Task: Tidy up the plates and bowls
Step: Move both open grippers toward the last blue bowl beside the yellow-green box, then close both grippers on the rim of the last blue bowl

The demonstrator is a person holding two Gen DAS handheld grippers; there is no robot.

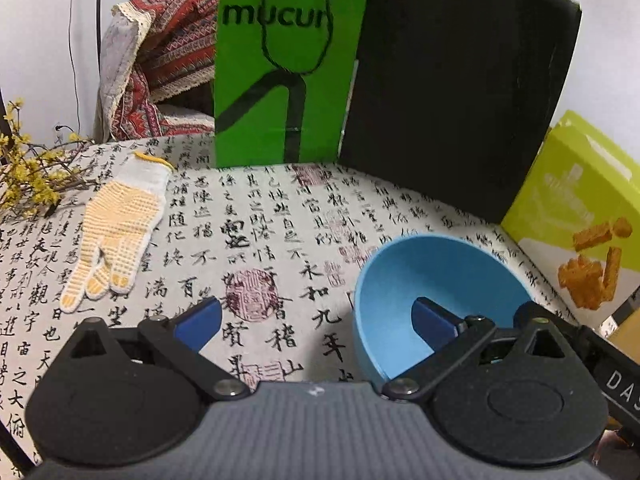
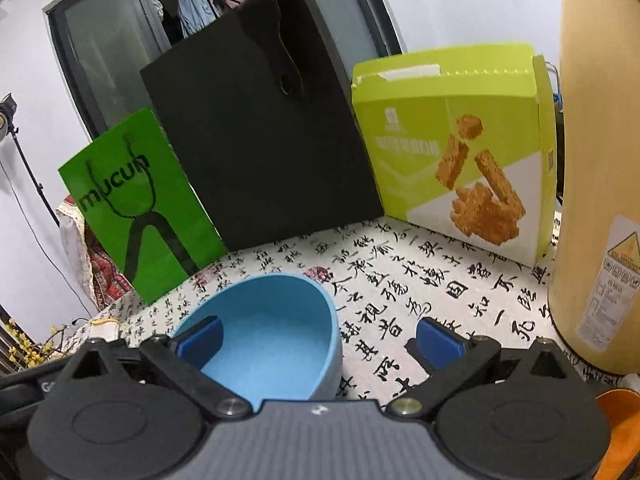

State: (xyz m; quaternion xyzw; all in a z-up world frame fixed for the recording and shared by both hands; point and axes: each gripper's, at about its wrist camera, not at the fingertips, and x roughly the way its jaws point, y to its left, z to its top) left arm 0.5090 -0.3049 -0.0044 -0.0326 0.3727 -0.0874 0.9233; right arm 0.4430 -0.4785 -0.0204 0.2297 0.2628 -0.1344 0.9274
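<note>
Blue bowl [image 1: 436, 276] on the calligraphy tablecloth [image 1: 256, 216] between left gripper [image 1: 316, 320] and right gripper [image 2: 320, 340], both spread wide and empty; probably light, rigid, smooth-walled, best pinched across the rim.

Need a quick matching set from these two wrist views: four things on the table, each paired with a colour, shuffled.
Things:
1. bowl
2. glove
3. "mucun" bag
4. snack box

Colours:
A. bright green
B. light blue
C. yellow-green
D. white with yellow dots

Pairs: 1-B, 2-D, 3-A, 4-C
</note>
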